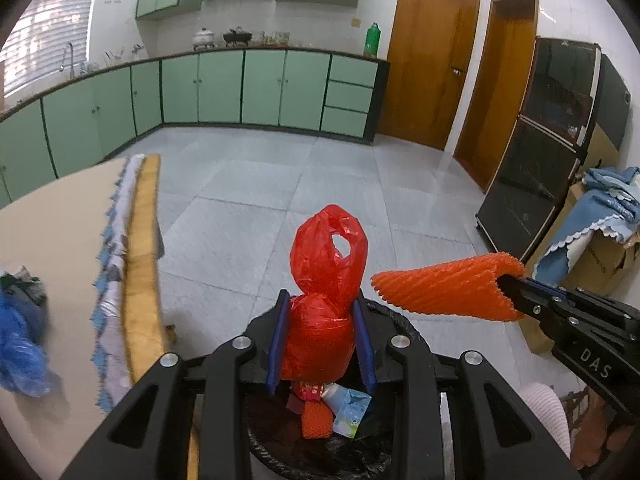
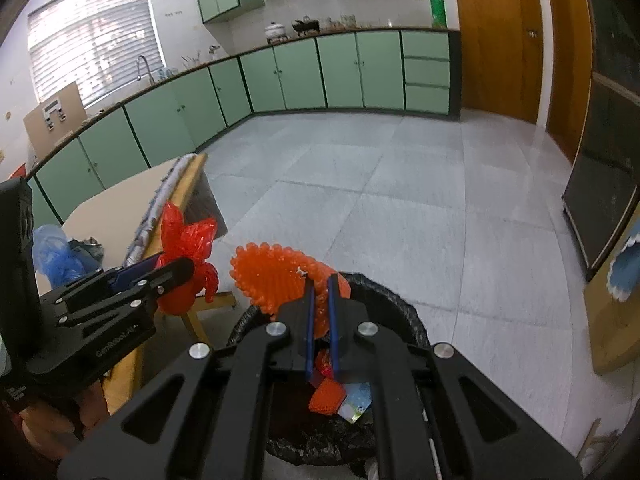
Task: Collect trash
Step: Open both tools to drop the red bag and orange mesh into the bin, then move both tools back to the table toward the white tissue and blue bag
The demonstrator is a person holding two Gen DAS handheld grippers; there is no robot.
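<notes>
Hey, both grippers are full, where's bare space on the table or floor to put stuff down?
Free: the tan table between its fringed edge and the blue plastic bag; also the open tiled floor between the green cabinets and the black-lined bin. Crowded: the bin mouth, where the left gripper holds the red bag and the right gripper holds orange foam netting.

The knotted plastic bag [image 1: 320, 320] was red, the ribbed foam net [image 1: 448, 288] orange, the bin liner [image 2: 384, 292] black, the cabinets [image 1: 260, 88] pale green, and the claw pads [image 1: 280, 336] blue
</notes>
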